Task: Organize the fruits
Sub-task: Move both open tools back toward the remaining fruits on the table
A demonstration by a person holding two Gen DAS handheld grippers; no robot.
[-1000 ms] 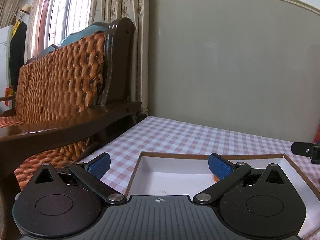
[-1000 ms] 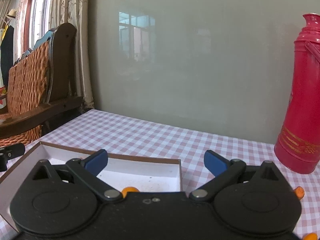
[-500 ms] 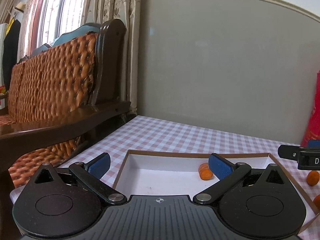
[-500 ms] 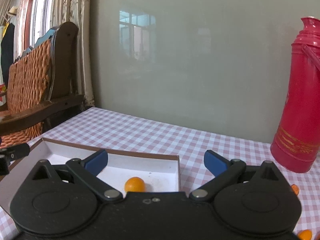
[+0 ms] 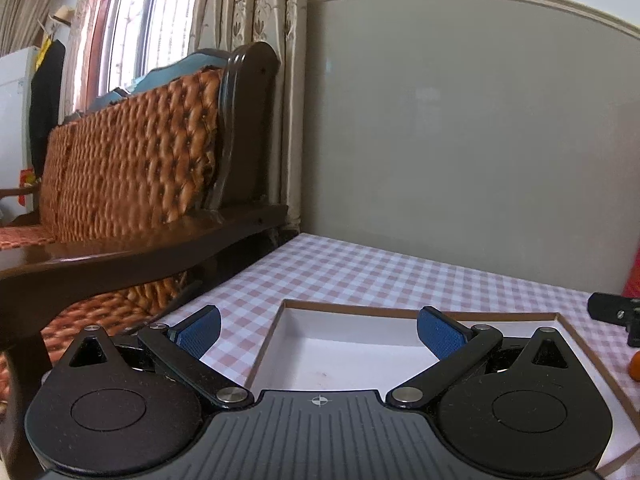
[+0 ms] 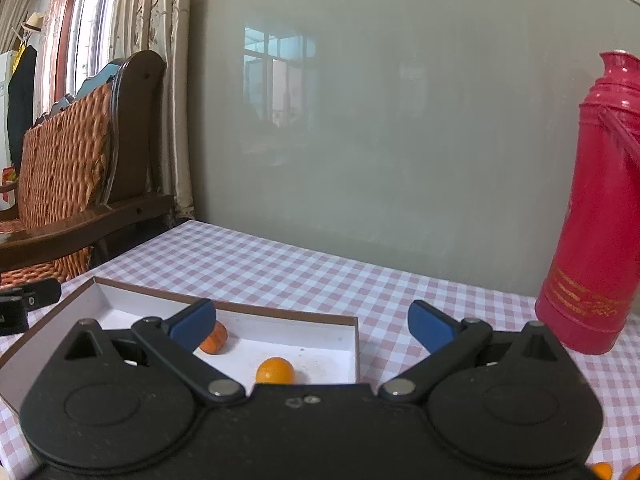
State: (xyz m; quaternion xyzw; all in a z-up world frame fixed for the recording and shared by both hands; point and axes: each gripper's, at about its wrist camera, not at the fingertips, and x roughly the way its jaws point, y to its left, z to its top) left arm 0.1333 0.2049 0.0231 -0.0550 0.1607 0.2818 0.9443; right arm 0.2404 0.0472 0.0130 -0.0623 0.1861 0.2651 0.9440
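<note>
A shallow white box with a brown rim (image 6: pixel 280 312) lies on the checked tablecloth. Two small orange fruits rest inside it: one (image 6: pixel 275 371) near the front, another (image 6: pixel 214 338) partly behind my right gripper's left pad. My right gripper (image 6: pixel 312 324) hovers open and empty over the box's right end. My left gripper (image 5: pixel 318 336) is open and empty over the box's left end (image 5: pixel 360 311); no fruit shows inside the box from there. One loose orange fruit (image 5: pixel 635 366) sits on the cloth right of the box. More fruits (image 6: pixel 602 470) lie at the lower right.
A tall red thermos (image 6: pixel 596 220) stands on the table at the right. A quilted orange sofa with a dark wooden frame (image 5: pixel 140 168) borders the table's left side. A grey wall (image 6: pixel 380 140) closes the back. The checked cloth (image 6: pixel 320 276) stretches behind the box.
The left view has swung back leftwards, hiding the fruit seen in the box half a second ago. In the right view a second fruit now shows in the box. Both grippers stayed open.
</note>
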